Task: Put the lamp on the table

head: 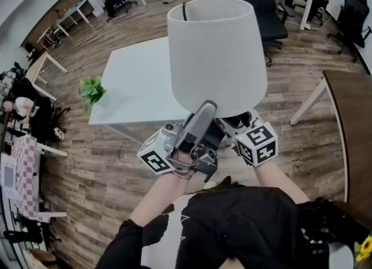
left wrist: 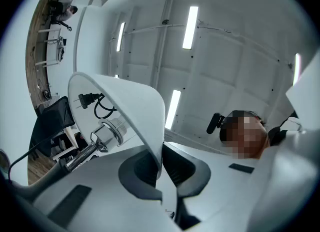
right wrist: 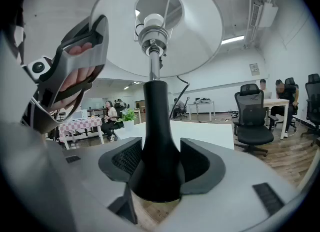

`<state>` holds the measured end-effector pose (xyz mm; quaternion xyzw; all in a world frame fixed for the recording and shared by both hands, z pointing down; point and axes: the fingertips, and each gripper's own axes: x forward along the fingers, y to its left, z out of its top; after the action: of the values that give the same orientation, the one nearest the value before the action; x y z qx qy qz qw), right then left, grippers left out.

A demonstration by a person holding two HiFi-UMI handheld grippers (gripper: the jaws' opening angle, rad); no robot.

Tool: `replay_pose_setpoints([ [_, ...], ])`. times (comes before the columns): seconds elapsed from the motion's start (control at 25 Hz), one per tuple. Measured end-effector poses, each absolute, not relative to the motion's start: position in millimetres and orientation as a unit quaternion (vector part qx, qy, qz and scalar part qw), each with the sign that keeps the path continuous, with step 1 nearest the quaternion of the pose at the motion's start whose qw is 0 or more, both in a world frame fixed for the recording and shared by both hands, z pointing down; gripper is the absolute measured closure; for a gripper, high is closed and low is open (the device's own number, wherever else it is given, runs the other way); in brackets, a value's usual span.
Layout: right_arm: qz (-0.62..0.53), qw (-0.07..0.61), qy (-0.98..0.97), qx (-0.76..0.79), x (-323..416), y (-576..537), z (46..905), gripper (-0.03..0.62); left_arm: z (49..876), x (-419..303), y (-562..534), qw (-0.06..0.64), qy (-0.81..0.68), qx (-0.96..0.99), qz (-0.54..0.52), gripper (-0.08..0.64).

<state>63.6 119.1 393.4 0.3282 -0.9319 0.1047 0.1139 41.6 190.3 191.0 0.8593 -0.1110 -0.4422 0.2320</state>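
The lamp has a white shade and a black flared base, and it hangs in the air above the near edge of the white table. My left gripper reaches up to the shade's lower rim. In the left gripper view it is shut on that thin rim, with the bulb socket and plug inside the shade. My right gripper grips the black base, its jaws standing wide with both pads against it. In the head view the shade hides the base.
A small green plant stands at the table's left corner. A dark wooden table is on the right, and a black office chair is beyond the white table. A checkered table and seated people are at the left.
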Motion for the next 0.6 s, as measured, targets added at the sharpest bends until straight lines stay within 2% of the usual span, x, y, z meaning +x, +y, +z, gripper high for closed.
replay_pose_setpoints([
  [0.6,0.117,0.080,-0.923,0.359,21.2,103.0,383.9,0.348,179.8,-1.0,175.4,0.235,-0.069,0.871,-0.427,0.546],
])
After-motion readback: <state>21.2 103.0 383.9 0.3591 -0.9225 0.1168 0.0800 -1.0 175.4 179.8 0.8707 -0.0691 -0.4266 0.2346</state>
